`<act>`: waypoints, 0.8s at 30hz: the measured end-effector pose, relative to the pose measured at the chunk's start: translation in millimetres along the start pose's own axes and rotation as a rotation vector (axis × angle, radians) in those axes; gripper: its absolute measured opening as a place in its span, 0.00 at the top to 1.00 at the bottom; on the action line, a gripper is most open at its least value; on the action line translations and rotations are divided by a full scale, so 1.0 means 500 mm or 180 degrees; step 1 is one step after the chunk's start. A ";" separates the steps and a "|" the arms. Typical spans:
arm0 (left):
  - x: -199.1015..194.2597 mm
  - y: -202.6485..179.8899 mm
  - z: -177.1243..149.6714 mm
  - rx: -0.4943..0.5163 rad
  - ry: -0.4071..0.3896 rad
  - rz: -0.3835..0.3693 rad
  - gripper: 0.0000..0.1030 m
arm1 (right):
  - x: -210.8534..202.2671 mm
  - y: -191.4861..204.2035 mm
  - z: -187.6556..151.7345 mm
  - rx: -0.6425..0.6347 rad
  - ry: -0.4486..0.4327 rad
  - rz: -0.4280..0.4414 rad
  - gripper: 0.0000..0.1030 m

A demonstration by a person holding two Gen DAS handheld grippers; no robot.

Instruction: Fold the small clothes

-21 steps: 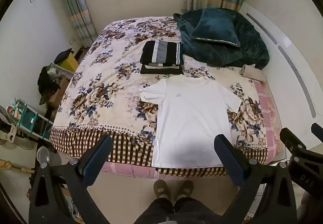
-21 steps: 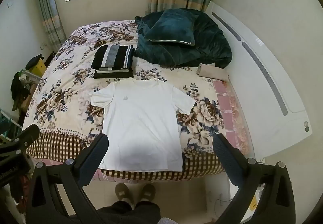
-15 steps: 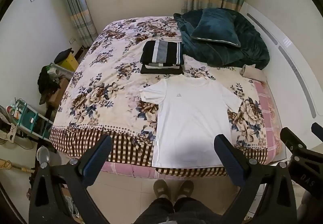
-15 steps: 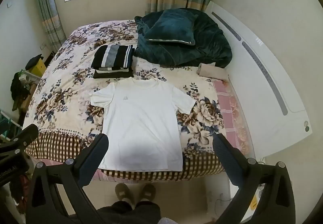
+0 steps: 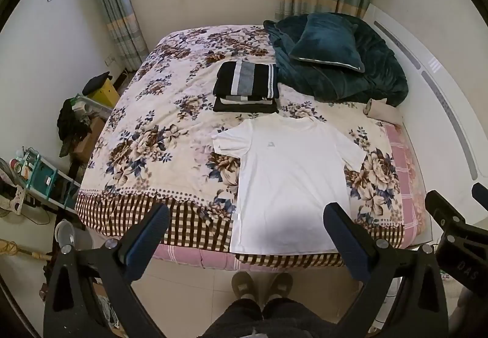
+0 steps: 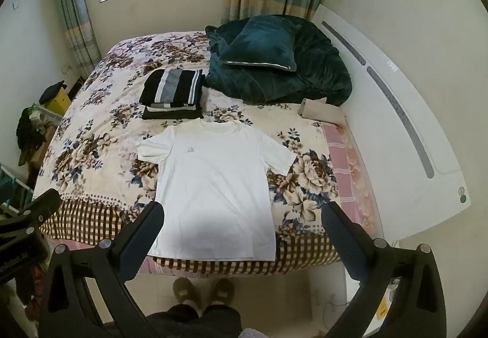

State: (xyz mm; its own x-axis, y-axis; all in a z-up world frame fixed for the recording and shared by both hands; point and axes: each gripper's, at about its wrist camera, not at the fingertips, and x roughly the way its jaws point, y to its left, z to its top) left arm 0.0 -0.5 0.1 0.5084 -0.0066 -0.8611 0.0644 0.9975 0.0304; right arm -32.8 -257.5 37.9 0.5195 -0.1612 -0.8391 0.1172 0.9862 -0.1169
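Note:
A white T-shirt (image 5: 289,173) lies flat and spread out on the flowered bedspread (image 5: 152,140), its hem at the near edge of the bed; it also shows in the right wrist view (image 6: 213,179). My left gripper (image 5: 246,216) is open and empty, held high above the floor in front of the bed. My right gripper (image 6: 242,211) is open and empty too, at about the same height. A stack of folded dark striped clothes (image 5: 247,85) lies beyond the shirt's collar, also in the right wrist view (image 6: 172,92).
A teal blanket with a pillow (image 5: 329,48) is heaped at the far right of the bed. A beige roll (image 5: 381,109) lies by the white headboard (image 5: 442,100). Shelves and clutter (image 5: 39,173) stand left of the bed. My feet in slippers (image 5: 259,283) are on the floor.

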 end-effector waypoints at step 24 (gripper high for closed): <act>-0.012 0.023 0.031 0.0003 -0.0040 -0.0019 0.00 | -0.009 0.002 0.021 -0.0011 -0.0049 0.0016 0.00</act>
State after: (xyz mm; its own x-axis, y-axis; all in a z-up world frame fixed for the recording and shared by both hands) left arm 11.1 10.0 13.3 0.5188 -0.0135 -0.8548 0.0683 0.9973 0.0257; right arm -26.3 -255.9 47.2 0.5329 -0.1568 -0.8315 0.1117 0.9871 -0.1146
